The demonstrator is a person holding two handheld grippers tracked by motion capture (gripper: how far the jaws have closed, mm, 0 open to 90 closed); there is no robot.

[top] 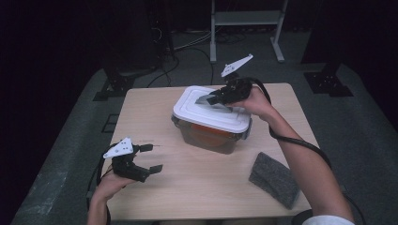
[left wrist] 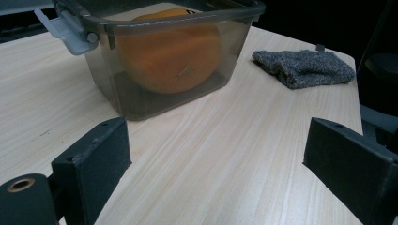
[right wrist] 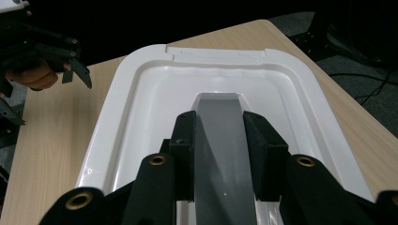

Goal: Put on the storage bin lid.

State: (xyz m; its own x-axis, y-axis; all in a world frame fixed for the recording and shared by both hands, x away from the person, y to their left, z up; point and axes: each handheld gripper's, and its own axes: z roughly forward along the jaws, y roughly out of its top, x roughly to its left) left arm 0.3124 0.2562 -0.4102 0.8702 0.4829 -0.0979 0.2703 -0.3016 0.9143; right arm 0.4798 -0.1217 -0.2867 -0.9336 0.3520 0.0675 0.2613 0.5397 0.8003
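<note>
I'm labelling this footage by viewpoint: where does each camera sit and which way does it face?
High view: above the person's side, looking forward and down on the pale wooden table; both forearms show.
Left gripper view: rides the left gripper, facing the smoky clear plastic box; open jaws show.
Right gripper view: rides the right gripper, facing the white lid's grey handle; jaws clasp it.
Shared: the high and left gripper views both show the grey cloth.

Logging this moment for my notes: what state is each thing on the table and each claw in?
Container: upright on the table, orange thing inside.
Lid: lying on the container; its side latch flipped out.
Lid handle: gripped between the right claw's jaws.
Right claw: shut on the lid handle.
Left claw: open, nothing in it.
Grey cloth: folded, untouched.
</note>
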